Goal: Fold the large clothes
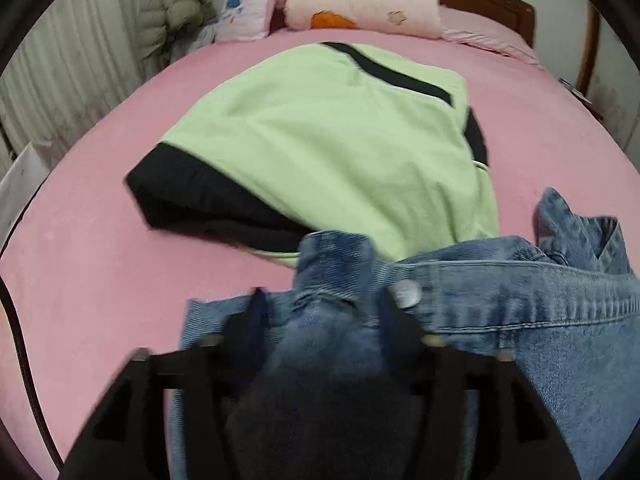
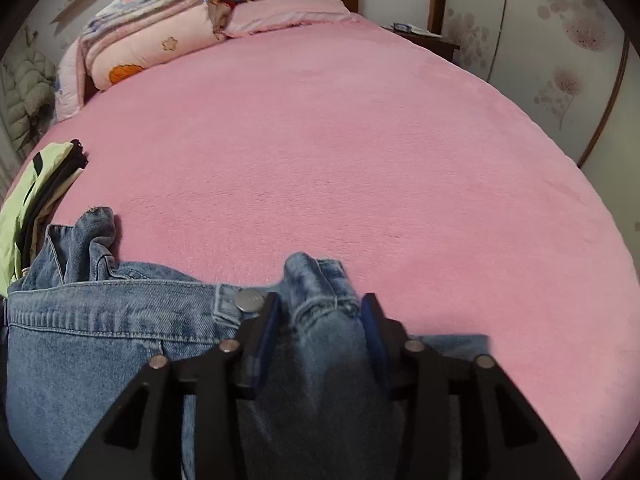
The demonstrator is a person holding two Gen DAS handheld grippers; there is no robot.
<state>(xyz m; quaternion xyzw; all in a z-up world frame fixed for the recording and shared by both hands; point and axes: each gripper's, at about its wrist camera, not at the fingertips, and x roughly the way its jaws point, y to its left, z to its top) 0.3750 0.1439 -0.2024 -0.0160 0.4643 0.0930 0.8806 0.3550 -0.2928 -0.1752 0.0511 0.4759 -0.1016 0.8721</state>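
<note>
Pink bed (image 2: 360,152); folded green-black garment (image 1: 332,144) at 12 o'clock of left gripper (image 1: 322,304). Denim jacket (image 1: 520,320) along near edge; both grippers, right gripper (image 2: 320,308) too, parted, bunched denim between, pads loose.

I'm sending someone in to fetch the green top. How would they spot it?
On the pink bed, short of the stacked quilts by the headboard, lies a folded green top. Black trim marks it out from the blue denim garment beside it.
</note>
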